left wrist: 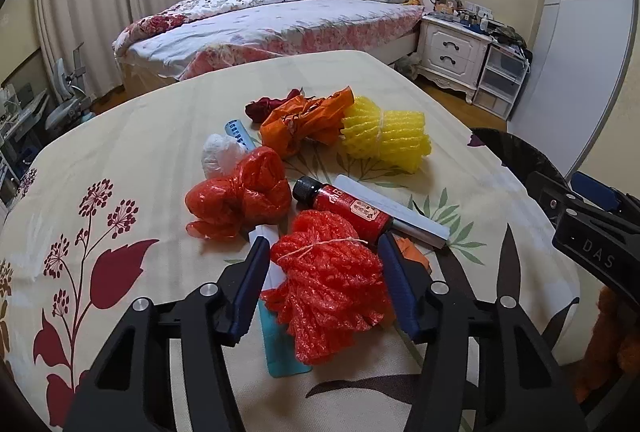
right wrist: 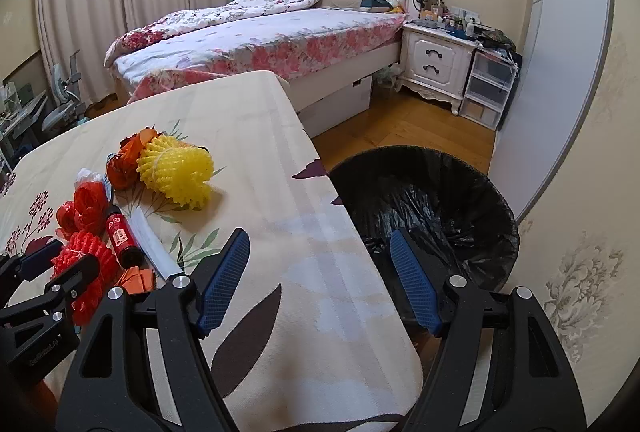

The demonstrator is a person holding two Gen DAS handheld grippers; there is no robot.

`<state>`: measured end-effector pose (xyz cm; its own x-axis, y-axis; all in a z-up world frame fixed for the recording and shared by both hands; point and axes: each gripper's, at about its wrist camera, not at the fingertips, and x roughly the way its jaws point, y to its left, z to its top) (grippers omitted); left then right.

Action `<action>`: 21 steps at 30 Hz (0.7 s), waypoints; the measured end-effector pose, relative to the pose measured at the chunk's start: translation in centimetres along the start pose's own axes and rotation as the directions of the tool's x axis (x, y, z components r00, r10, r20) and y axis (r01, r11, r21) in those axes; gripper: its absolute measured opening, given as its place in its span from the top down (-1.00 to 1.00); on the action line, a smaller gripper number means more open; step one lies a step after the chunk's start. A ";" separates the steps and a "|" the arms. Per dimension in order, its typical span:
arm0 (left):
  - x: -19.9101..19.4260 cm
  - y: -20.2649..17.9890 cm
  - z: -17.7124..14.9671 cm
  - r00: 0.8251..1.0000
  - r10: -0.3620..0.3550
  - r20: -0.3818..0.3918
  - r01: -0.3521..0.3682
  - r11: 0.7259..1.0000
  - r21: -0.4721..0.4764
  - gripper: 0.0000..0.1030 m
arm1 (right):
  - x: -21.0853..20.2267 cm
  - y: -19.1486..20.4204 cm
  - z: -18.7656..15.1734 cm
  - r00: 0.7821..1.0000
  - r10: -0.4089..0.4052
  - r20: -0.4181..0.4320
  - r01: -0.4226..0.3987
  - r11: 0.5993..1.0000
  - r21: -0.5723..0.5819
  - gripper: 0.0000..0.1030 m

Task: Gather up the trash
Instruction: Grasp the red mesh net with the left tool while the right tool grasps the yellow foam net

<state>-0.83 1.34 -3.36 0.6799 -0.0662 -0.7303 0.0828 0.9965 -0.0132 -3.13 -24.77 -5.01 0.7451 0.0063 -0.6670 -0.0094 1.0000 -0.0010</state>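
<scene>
Trash lies on a table with a flowered cloth (left wrist: 120, 159). My left gripper (left wrist: 324, 248) is open, its fingers on either side of a red foam net bundle (left wrist: 328, 280), which also shows in the right wrist view (right wrist: 86, 264). Behind it lie a red bottle with a black cap (left wrist: 348, 209), a white flat stick (left wrist: 394, 209), a red plastic bag (left wrist: 244, 191), a white wad (left wrist: 220, 151), an orange bag (left wrist: 304, 121) and a yellow foam net (left wrist: 384, 131). My right gripper (right wrist: 320, 252) is open and empty over the table's right edge, beside a black-lined trash bin (right wrist: 432, 199).
A teal card (left wrist: 280, 348) and white paper lie under the red net. A blue-grey tube (left wrist: 238, 131) and dark red scrap (left wrist: 268, 105) lie at the back. A bed (right wrist: 260, 35), a nightstand (right wrist: 436, 59) and wooden floor (right wrist: 400, 123) are beyond the table.
</scene>
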 end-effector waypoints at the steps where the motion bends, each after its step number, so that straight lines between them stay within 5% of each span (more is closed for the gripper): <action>1: -0.1 0.0 0.0 1.000 0.001 0.004 -0.001 1.000 0.005 0.00 | 0.1 0.1 0.0 1.000 0.001 -0.001 -0.001 1.000 -0.001 -0.38; 12: -2.7 2.0 0.4 0.998 0.002 0.066 0.000 1.000 -0.027 0.17 | 0.2 2.0 0.5 0.999 0.036 0.001 -0.036 0.999 -0.032 -0.38; 21: -3.8 6.2 1.5 0.990 0.086 0.114 -0.075 0.993 -0.097 0.17 | 1.4 5.8 2.5 0.994 0.107 0.009 -0.105 0.988 -0.111 -0.38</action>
<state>-1.78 7.65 0.39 0.7634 0.0138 -0.6458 -0.0390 0.9989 -0.0247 -0.45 -18.94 -4.12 0.7457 0.1131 -0.6566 -0.1613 0.9868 -0.0132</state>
